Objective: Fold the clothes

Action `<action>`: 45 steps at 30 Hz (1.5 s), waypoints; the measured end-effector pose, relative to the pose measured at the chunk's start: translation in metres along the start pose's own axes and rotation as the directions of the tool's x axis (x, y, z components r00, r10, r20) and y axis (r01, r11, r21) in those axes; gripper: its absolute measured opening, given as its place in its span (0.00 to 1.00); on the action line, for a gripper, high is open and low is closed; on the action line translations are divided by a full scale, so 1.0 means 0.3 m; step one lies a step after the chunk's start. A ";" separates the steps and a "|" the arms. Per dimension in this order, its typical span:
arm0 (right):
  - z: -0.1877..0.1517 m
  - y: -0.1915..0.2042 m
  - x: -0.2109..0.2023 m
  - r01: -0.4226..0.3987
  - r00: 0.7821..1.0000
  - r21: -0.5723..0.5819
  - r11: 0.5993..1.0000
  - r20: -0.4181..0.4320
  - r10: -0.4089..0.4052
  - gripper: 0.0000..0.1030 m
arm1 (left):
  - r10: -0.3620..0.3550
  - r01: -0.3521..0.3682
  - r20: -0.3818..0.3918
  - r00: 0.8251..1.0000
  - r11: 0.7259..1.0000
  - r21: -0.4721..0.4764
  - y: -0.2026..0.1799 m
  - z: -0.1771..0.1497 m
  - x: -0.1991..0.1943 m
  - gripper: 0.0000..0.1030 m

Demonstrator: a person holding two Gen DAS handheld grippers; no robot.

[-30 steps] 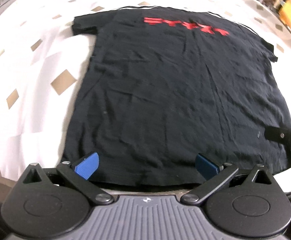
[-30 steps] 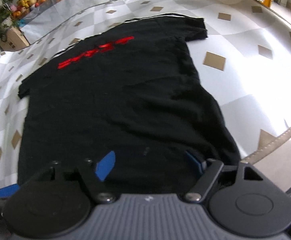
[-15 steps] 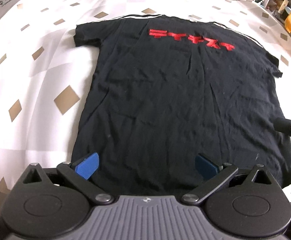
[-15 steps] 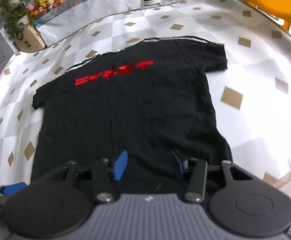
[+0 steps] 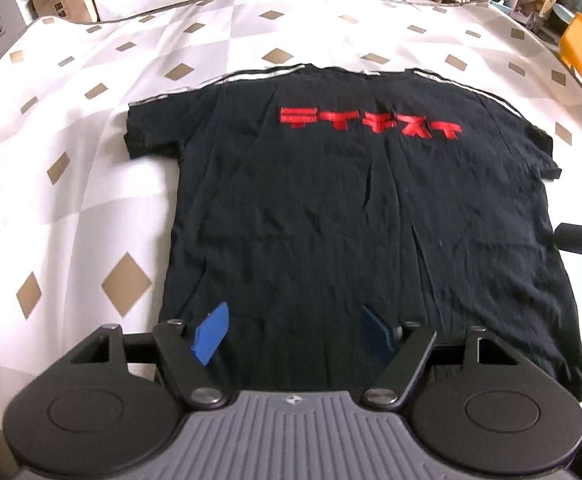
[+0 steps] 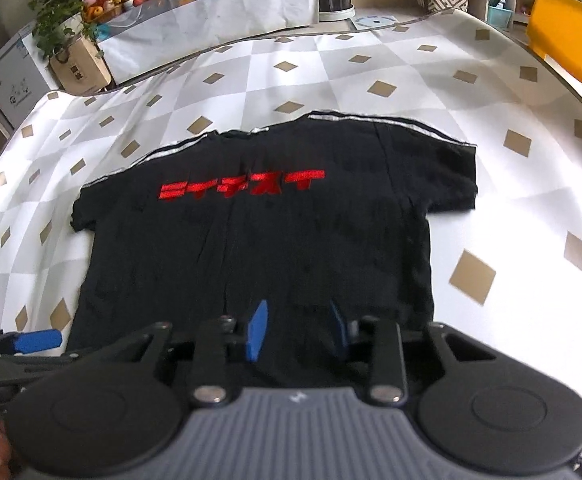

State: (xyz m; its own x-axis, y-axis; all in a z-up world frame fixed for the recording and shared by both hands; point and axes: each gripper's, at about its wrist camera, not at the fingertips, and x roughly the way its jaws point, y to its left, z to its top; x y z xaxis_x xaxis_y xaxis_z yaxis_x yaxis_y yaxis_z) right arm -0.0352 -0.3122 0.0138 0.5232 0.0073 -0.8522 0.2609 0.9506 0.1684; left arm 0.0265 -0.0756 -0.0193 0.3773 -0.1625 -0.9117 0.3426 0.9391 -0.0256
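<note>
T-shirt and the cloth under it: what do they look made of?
T-shirt: soft matte knit, probably cotton; it lies limp with fine wrinkles, and its red lettering looks printed. Table cover: smooth, faintly shiny sheet, perhaps wipeable vinyl or cloth; I cannot tell which.

Work surface: table under a patterned cloth, one garment on it.
The tablecloth [image 5: 91, 208], white and grey checks with tan diamonds, covered the table. A black T-shirt [image 5: 331, 220] with red lettering [image 6: 243, 188] lay spread flat on it, both sleeves out.
</note>
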 end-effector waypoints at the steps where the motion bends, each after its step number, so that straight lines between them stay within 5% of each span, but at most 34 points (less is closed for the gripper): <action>1: 0.013 -0.008 0.008 -0.003 1.000 0.005 1.000 -0.001 0.003 0.32 | -0.001 0.001 0.003 1.000 1.000 0.000 0.002 0.014 0.001 0.68; 8: 0.089 -0.118 0.084 0.002 1.000 0.160 0.987 0.009 -0.004 0.51 | 0.027 -0.028 0.030 0.999 0.999 0.034 0.004 0.132 0.039 0.62; 14: 0.144 -0.170 0.145 0.036 0.999 0.190 0.981 0.021 -0.041 0.57 | 0.027 -0.028 -0.025 0.999 0.998 -0.057 0.056 0.206 0.115 0.85; 19: 0.172 -0.225 0.189 0.046 0.999 0.242 0.969 0.008 -0.049 0.63 | 0.044 -0.052 -0.071 0.996 0.992 -0.117 0.095 0.234 0.181 0.87; 35: 0.242 -0.313 0.250 0.113 0.993 0.293 0.949 -0.008 -0.116 0.67 | 0.078 -0.083 -0.059 0.995 0.993 -0.079 0.080 0.307 0.255 0.87; 40: 0.263 -0.405 0.255 0.119 0.991 0.398 0.909 0.006 -0.132 0.68 | 0.140 -0.140 -0.014 0.990 0.990 -0.005 0.039 0.342 0.261 0.88; 45: 0.276 -0.499 0.293 0.124 0.990 0.507 0.853 -0.002 -0.143 0.68 | 0.054 -0.059 -0.059 0.997 0.996 -0.072 0.048 0.364 0.281 0.88</action>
State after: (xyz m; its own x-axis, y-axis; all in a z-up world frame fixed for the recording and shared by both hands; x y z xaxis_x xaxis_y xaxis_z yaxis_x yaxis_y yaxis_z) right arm 0.0389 -0.4797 -0.0454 0.4789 -0.1277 -0.8685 0.6988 0.6542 0.2892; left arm 0.1572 -0.1087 -0.0519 0.3440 -0.0929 -0.9344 0.2575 0.9663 -0.0013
